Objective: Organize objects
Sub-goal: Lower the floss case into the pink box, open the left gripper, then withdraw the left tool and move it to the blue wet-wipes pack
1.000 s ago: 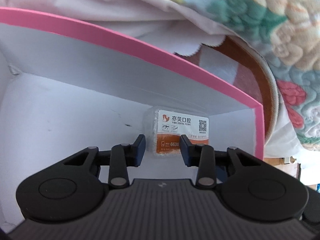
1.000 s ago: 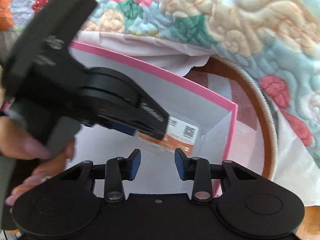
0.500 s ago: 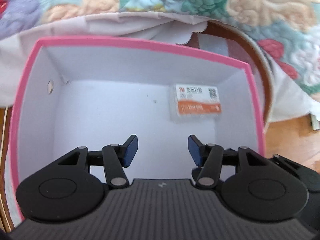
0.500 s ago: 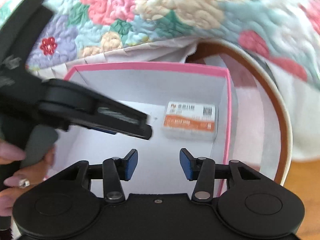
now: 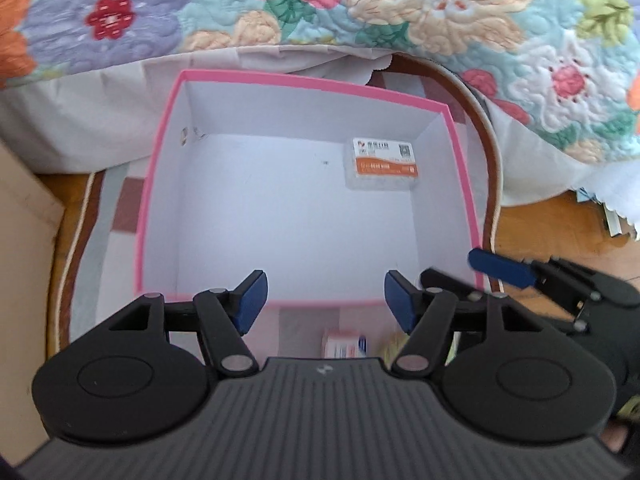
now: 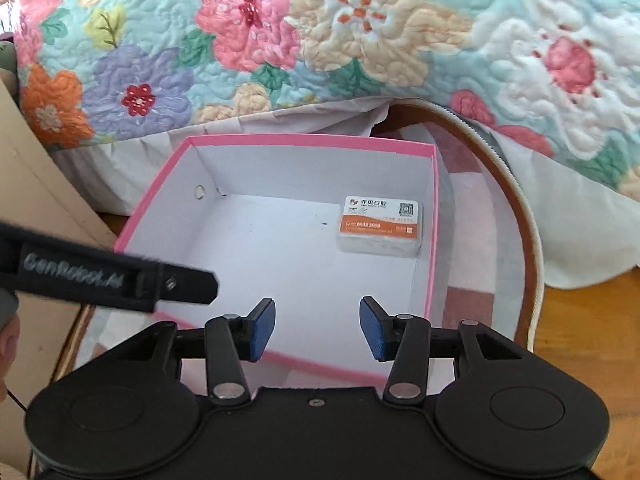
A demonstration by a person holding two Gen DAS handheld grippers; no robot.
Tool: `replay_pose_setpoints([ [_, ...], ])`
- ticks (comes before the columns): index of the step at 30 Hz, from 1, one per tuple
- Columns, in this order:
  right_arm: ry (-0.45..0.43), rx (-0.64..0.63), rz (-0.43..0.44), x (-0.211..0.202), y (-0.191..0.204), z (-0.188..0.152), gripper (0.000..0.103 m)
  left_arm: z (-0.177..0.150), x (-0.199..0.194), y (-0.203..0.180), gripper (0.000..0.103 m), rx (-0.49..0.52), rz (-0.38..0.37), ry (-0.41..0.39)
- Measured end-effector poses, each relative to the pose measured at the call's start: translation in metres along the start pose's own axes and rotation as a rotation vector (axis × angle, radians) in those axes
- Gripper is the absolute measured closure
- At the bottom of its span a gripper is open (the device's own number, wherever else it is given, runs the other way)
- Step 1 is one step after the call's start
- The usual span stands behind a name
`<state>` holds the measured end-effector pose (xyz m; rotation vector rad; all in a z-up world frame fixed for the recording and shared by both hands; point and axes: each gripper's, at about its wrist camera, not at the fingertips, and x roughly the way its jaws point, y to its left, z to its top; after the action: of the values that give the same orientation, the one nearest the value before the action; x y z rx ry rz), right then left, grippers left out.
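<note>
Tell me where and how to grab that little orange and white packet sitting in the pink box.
The packet lies flat in the far right corner of the pink box, near two walls. Probably come straight down from above with either gripper and pinch its two long edges; the right wall seems to leave little room at that short end.

We look down past our right gripper [image 6: 317, 328], its blue-padded jaws spread with nothing between them, into a pink-rimmed white box [image 6: 434, 240]. A small clear case with an orange-and-white label [image 6: 380, 229] lies flat in its far right corner. Our left gripper [image 6: 120, 280] reaches in from the left above the box's near left edge. A floral quilt [image 6: 320, 40] hangs behind the box.
</note>
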<state>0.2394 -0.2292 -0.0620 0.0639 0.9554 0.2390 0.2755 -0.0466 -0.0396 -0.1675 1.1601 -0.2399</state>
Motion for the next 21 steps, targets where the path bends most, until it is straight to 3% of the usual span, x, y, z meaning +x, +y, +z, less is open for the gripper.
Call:
replay_pose_setpoints([
  [5,-0.016,-0.04,0.004,-0.039,0.014,-0.002,0.032,-0.02,-0.044,0.007,0.034,0.01,0.012,-0.011],
  [14,0.032,-0.147,0.053,-0.103,0.047,-0.018,0.022,-0.06,-0.124,0.015,0.03,0.092,0.081,-0.036],
  [21,0.061,-0.24,0.122,-0.138,0.075,-0.036,0.016,-0.094,-0.163,0.024,0.017,0.107,0.098,-0.032],
])
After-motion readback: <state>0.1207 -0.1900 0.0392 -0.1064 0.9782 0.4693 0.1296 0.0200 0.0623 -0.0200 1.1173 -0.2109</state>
